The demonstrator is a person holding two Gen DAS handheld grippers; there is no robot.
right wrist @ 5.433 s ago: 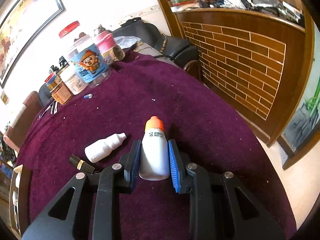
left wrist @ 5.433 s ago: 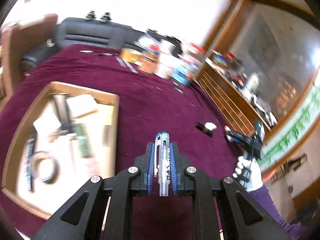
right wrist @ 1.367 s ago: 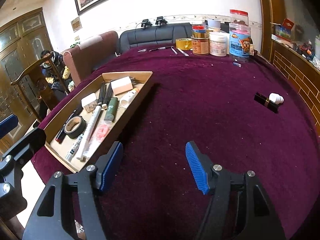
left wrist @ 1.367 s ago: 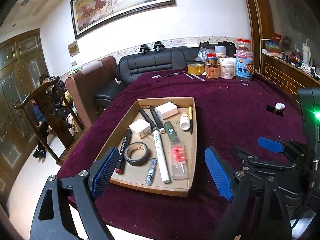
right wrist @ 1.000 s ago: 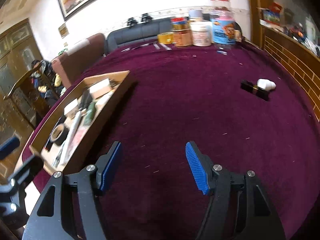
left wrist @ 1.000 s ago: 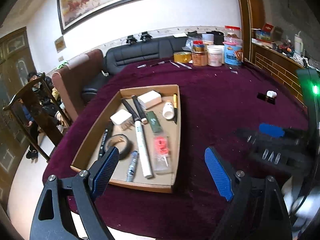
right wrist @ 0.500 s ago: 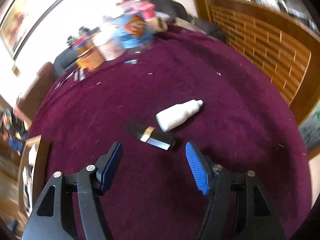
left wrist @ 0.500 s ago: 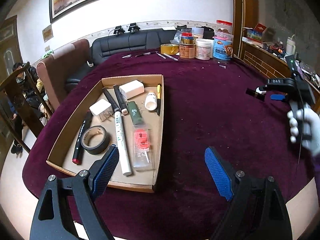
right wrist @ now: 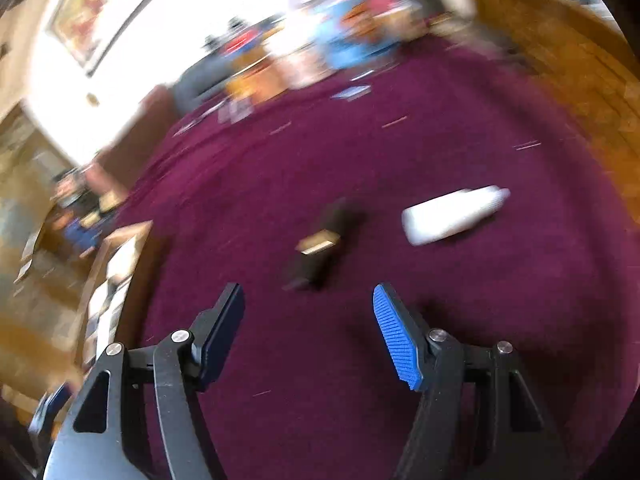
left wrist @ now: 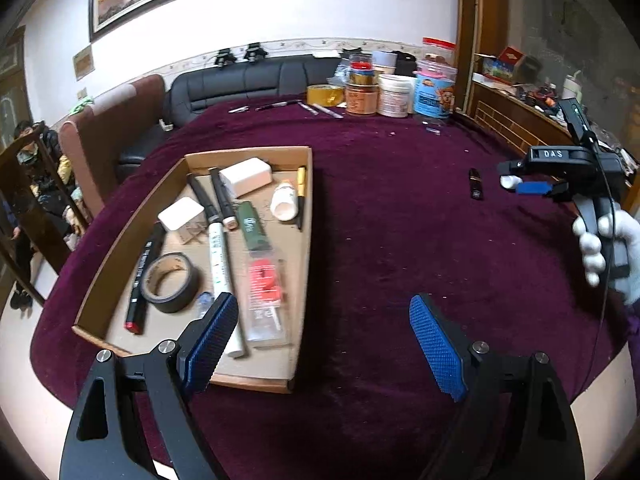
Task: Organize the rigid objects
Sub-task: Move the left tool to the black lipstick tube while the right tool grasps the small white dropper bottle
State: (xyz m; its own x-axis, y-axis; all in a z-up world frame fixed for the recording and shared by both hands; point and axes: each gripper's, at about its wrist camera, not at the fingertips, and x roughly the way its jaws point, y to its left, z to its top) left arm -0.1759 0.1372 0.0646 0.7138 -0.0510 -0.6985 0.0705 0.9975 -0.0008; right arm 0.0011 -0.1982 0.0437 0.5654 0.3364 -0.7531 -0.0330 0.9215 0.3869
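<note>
A cardboard tray (left wrist: 120,240) on the maroon tablecloth holds markers, a tape roll, white boxes and a small orange-capped bottle (left wrist: 285,204). My left gripper (left wrist: 320,340) hovers open and empty over the tray's near right corner. Far right, a gloved hand carries my right gripper (left wrist: 532,186) above a black lipstick-like tube (left wrist: 475,184) and a white dropper bottle (left wrist: 509,181). In the blurred right wrist view, the black tube (right wrist: 316,248) lies just ahead of my open right gripper (right wrist: 308,336), the white bottle (right wrist: 452,214) to its right. Nothing sits between the pads.
Jars, tubs and a yellow tape roll (left wrist: 325,94) crowd the table's far edge, with pens (left wrist: 320,110) beside them. A wooden brick-patterned counter (right wrist: 592,80) borders the table on the right. Chairs and a sofa (left wrist: 240,80) stand behind; a person sits at far left.
My right gripper has swung right across the table to the black tube and white bottle, then rolled so the tube now lies nearly straight ahead. The left gripper stayed over the tray, tilting slightly.
</note>
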